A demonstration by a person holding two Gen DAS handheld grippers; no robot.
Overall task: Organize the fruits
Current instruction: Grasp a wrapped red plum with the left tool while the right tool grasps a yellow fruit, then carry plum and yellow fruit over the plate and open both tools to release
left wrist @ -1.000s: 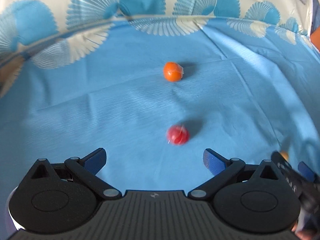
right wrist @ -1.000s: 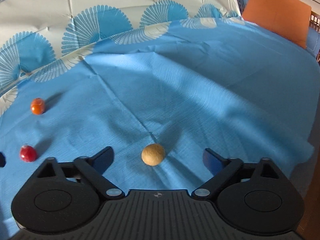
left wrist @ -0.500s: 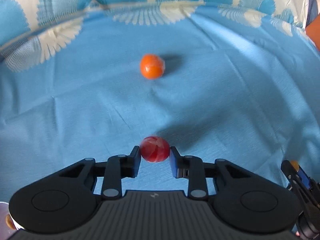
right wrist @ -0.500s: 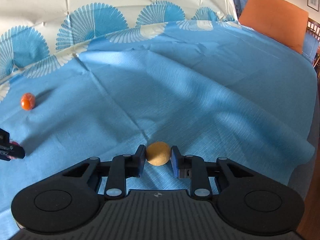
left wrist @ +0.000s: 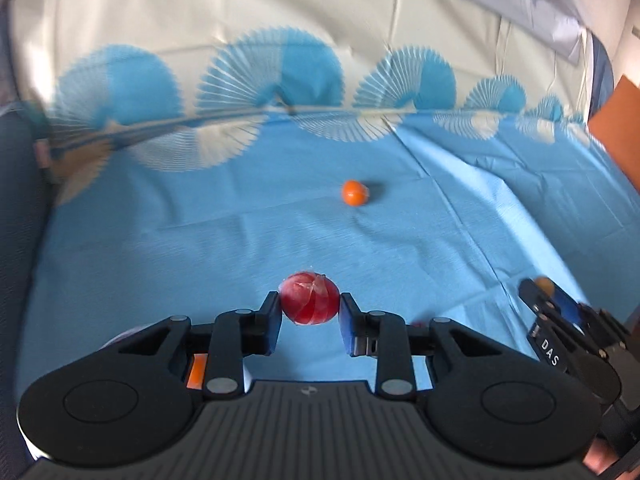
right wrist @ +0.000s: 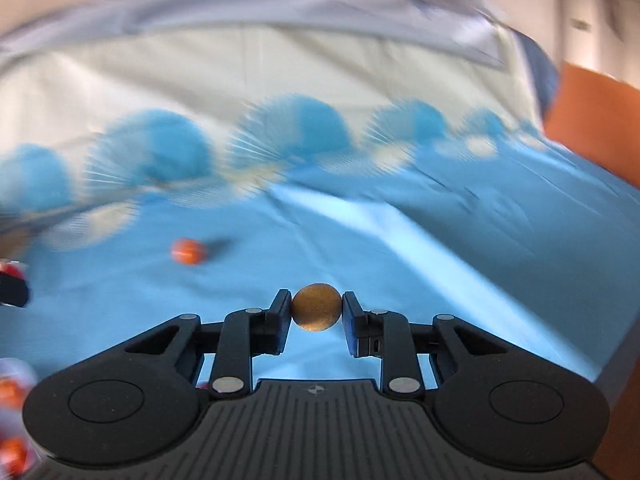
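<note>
The left gripper pinches a red fruit, the right gripper a tan one, both above the cloth. An orange lies mid-cloth. Small, round, probably light and slippery; grip across the middle.

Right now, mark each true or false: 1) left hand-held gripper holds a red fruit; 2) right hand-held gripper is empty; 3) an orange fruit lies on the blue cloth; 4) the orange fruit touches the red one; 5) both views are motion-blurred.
1) True. The left hand-held gripper is shut on the red fruit.
2) False. The right hand-held gripper is shut on a tan round fruit.
3) True. The orange fruit lies alone on the blue cloth.
4) False. It sits well apart, farther along the cloth.
5) True. The fan pattern on the cloth is smeared in both, more so in the right wrist view.
</note>
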